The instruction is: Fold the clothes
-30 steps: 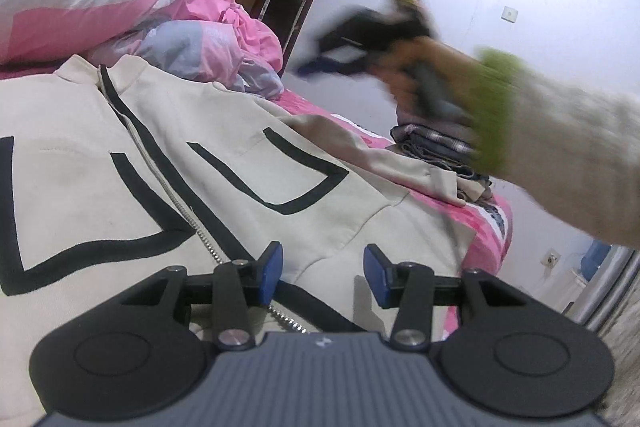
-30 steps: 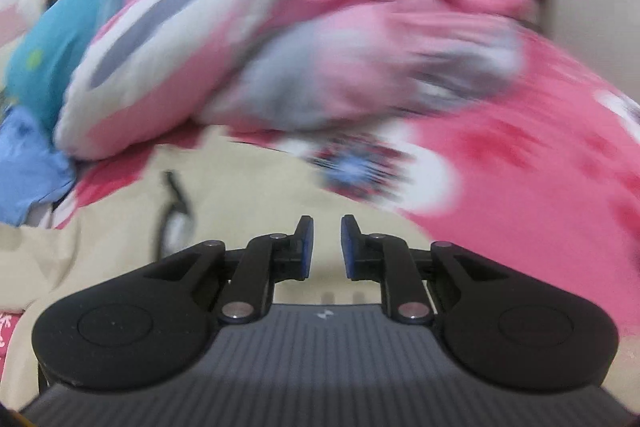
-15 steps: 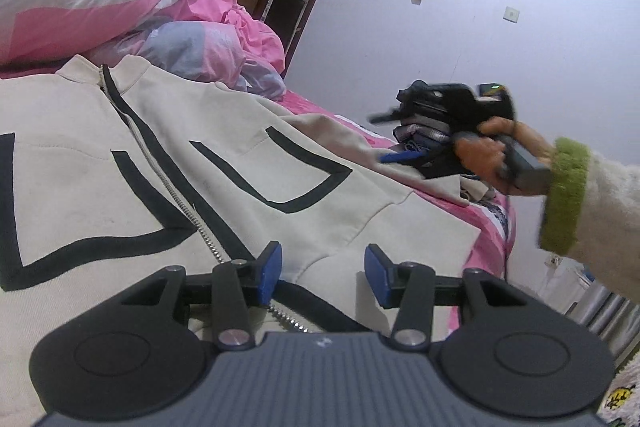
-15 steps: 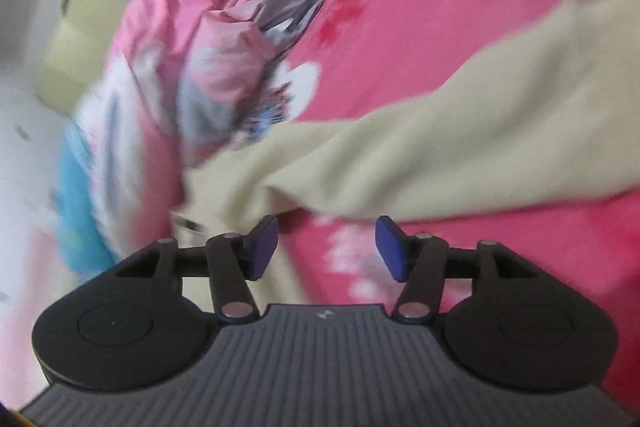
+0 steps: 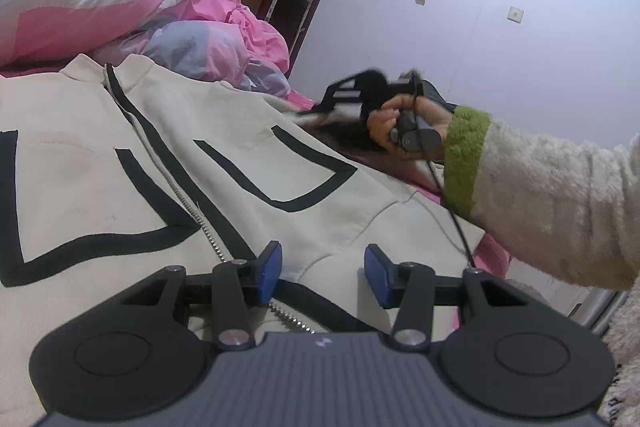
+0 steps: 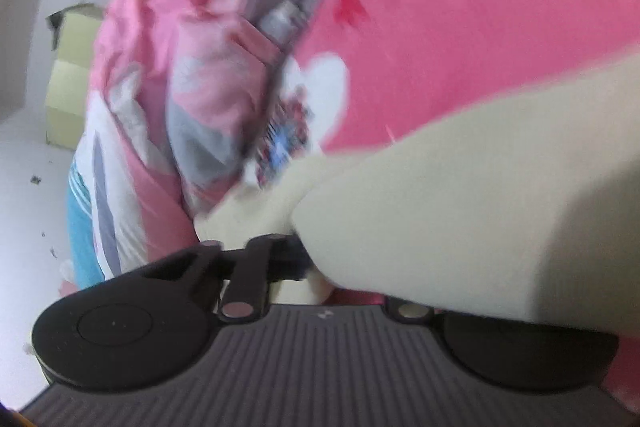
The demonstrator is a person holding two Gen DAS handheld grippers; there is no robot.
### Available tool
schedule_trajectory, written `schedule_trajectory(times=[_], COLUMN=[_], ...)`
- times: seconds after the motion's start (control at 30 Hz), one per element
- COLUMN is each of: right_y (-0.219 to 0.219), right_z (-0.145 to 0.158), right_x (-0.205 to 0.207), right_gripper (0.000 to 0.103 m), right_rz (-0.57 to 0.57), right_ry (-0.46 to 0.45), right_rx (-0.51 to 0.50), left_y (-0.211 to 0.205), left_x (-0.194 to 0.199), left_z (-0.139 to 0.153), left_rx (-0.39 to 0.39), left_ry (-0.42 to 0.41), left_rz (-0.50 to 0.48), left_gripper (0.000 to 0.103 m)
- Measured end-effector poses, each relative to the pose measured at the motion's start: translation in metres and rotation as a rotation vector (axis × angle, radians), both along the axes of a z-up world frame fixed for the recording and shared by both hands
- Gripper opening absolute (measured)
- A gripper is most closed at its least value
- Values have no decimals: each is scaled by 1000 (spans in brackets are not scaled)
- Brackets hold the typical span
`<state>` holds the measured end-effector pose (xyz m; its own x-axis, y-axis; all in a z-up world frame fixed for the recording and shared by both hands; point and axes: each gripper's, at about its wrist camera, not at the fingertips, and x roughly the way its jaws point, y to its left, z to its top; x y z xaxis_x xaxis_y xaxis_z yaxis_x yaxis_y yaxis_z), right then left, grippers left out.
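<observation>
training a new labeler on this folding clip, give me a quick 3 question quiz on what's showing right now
1. True or false: the left gripper is shut on the cream jacket.
2. Which part of the jacket is the right gripper at? A) collar B) sleeve C) bottom hem
3. Fill in: the jacket's front fastens with a ____.

Key:
1. False. Its jaws stand open over the jacket's lower front, holding nothing.
2. B. Sleeve cloth drapes over the fingers in the blurred right wrist view, so the jaw state cannot be told.
3. Zipper, seemingly closed from collar down.
</observation>
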<state>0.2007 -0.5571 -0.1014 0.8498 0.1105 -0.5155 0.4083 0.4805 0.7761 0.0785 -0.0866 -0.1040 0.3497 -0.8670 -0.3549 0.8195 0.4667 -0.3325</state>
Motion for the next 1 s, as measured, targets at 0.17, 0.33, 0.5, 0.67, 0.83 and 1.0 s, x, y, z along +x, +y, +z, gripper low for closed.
schedule_trajectory(times=[0.17,0.33,0.5,0.67,0.83,1.0], right_y=[-12,-26,-33,-8,42,75], right_z=[23,18,21,55,50,24], right_x=[16,28,-5,-75,-148,-191], right_gripper=[12,15,36,48,48,15], right_rz=[31,50,37,179,339,420], right_ry=[23,76,54,-1,61,65], right_rx=[-265,-400,-281,-248,-230,-179], left_y=[0,-1,-3,-4,-4,-5], left_x=[1,1,1,1,0,-1], left_z=[0,1,1,1,1,2], left_rx=[9,18,27,29,36,51], left_ry=[-1,-4,-12,-13,-16,-24], left_rz=[2,2,5,6,9,17], left_gripper=[47,47,47,47,47,47])
